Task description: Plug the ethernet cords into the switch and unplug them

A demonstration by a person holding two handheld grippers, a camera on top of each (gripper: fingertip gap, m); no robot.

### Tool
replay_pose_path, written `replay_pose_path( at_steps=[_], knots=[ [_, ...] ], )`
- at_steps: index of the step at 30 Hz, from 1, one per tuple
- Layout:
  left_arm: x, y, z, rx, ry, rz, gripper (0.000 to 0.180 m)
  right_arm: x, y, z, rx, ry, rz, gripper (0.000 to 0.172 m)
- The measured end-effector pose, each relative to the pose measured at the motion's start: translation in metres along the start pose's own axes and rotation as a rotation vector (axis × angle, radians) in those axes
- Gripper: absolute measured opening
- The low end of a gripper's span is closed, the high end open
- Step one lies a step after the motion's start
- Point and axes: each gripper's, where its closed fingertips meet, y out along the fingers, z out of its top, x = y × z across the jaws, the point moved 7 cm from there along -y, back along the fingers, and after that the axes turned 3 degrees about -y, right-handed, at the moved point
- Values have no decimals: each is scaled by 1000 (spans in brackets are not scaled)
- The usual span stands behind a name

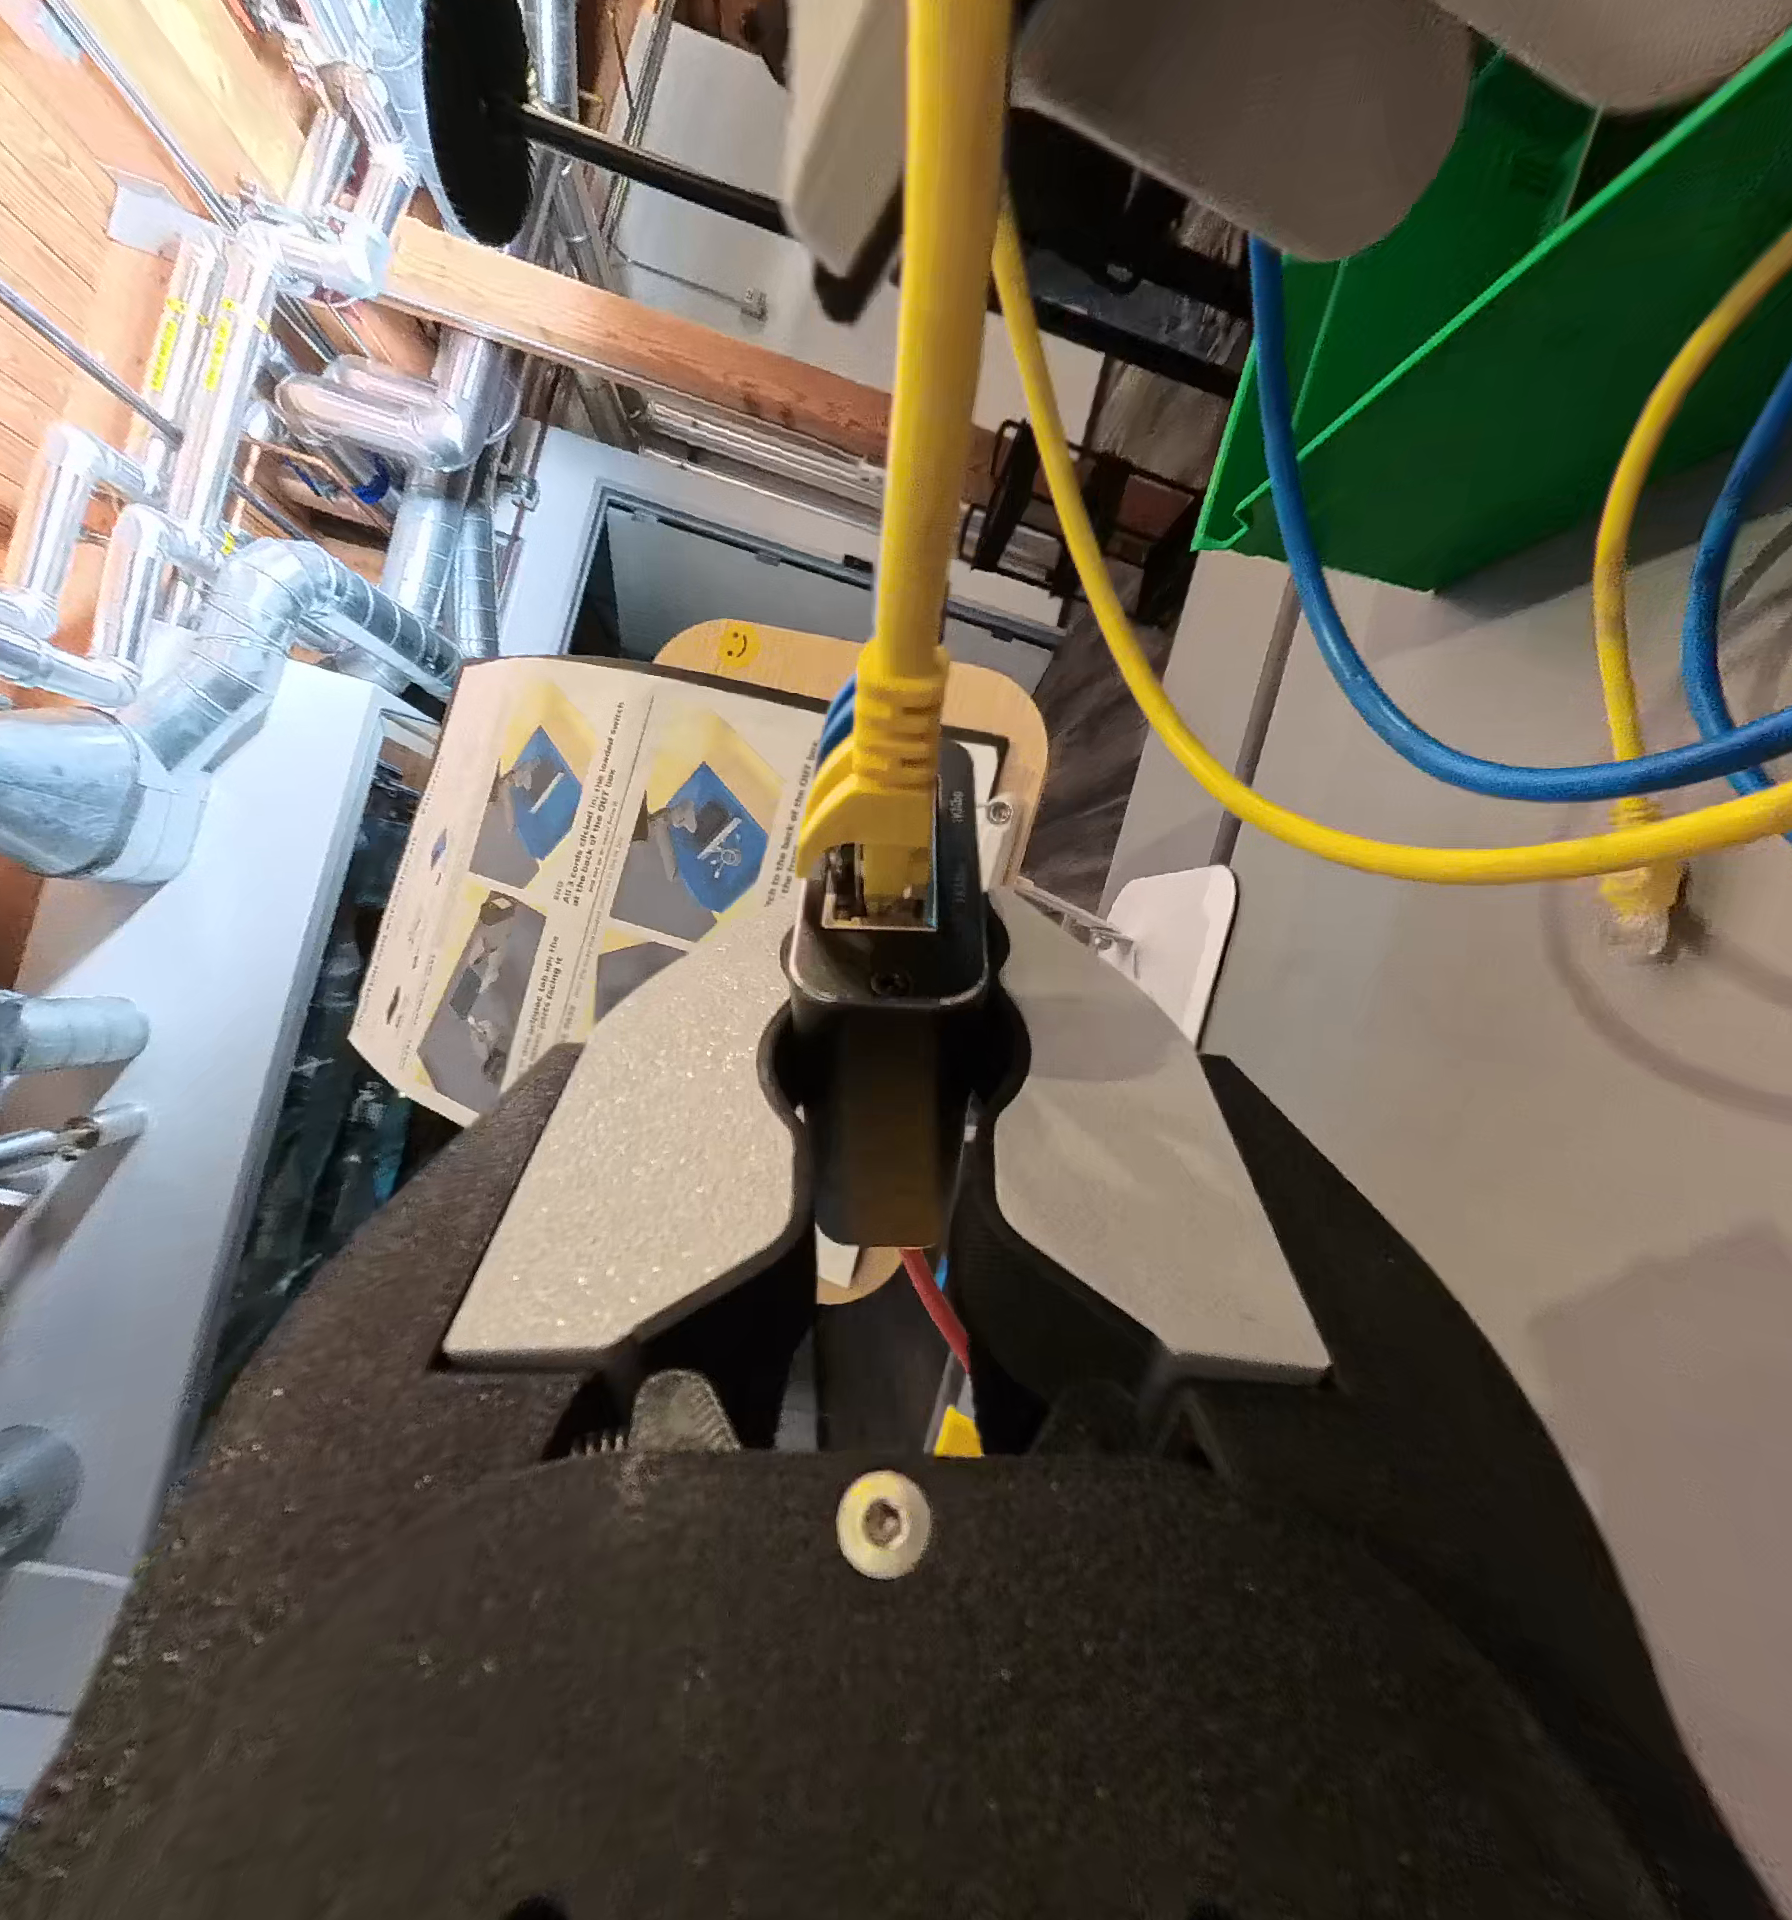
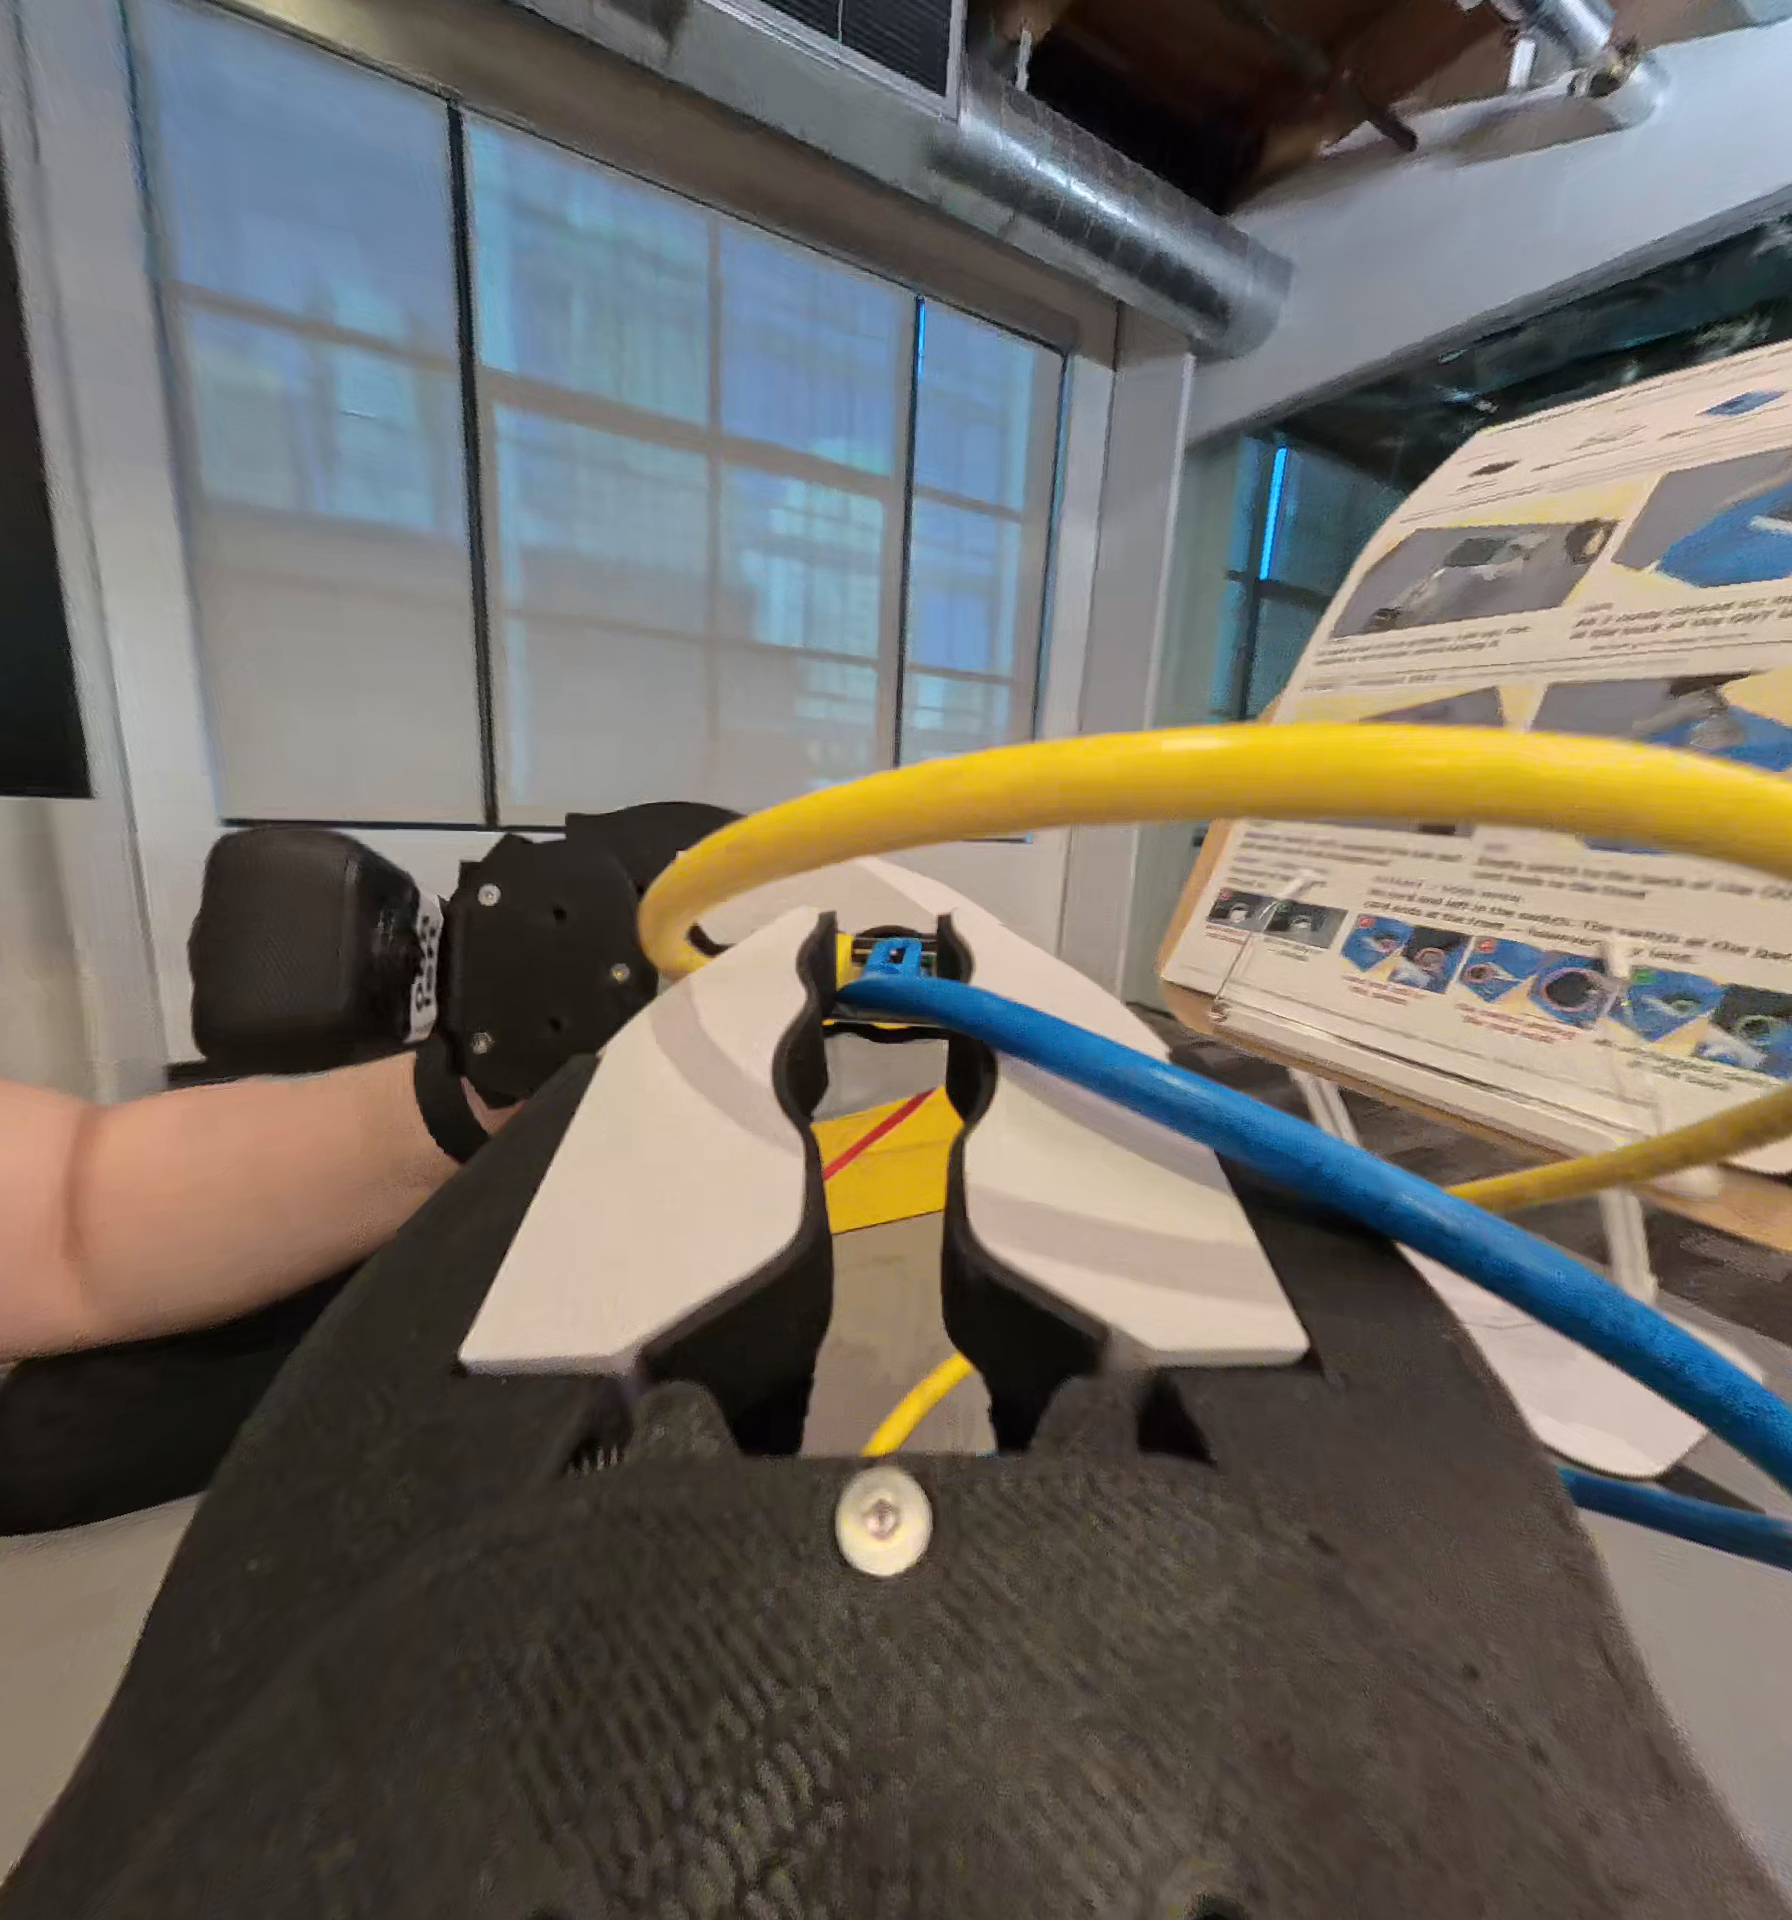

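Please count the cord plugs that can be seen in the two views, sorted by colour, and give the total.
Yellow plugs: 2, one in the switch at, one lying on the grey table at
Blue plugs: 1, in the switch
Total: 3

1. Switch [image 1: 887, 1049]: black casing, metallic silver port.
2. Yellow cord [image 1: 928, 416]: bright yellow, with a ribbed yellow boot.
3. Blue cord [image 2: 1287, 1153]: solid blue, blue plug.
4. Left gripper [image 1: 892, 997]: grey speckled fingers [image 1: 653, 1122], black textured body.
5. Right gripper [image 2: 887, 966]: pale grey fingers [image 2: 663, 1174] edged in black, black body.
6. Bin [image 1: 1494, 416]: vivid green.
7. Table [image 1: 1494, 1195]: plain grey.
8. Instruction sheet [image 2: 1598, 779]: white with yellow and blue photo panels, on a tan wooden board [image 1: 1017, 717] with a yellow smiley sticker [image 1: 734, 644].
9. Ducts [image 1: 248, 644]: shiny silver.
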Motion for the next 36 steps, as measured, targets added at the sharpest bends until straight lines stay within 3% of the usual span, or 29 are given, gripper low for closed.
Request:
replay_pose_path(
  at_steps=[7,11,28,31,36],
  knots=[
    [8,3,4,-19,24,-9,26,1,8,-15,-201,-63,-21,16],
    [10,3,3,-30,43,-8,26,1,8,-17,-235,-45,-10,10],
    [17,3,10,-22,-16,-37,26,5,6,-20,-240,-77,-76,10],
    [14,4,8,4,-4,-38,26,6,5,-19,-208,13,9,10],
    [14,0,8,24,45,-44,26,3,4,-20,-223,-12,48,10]
  ],
)
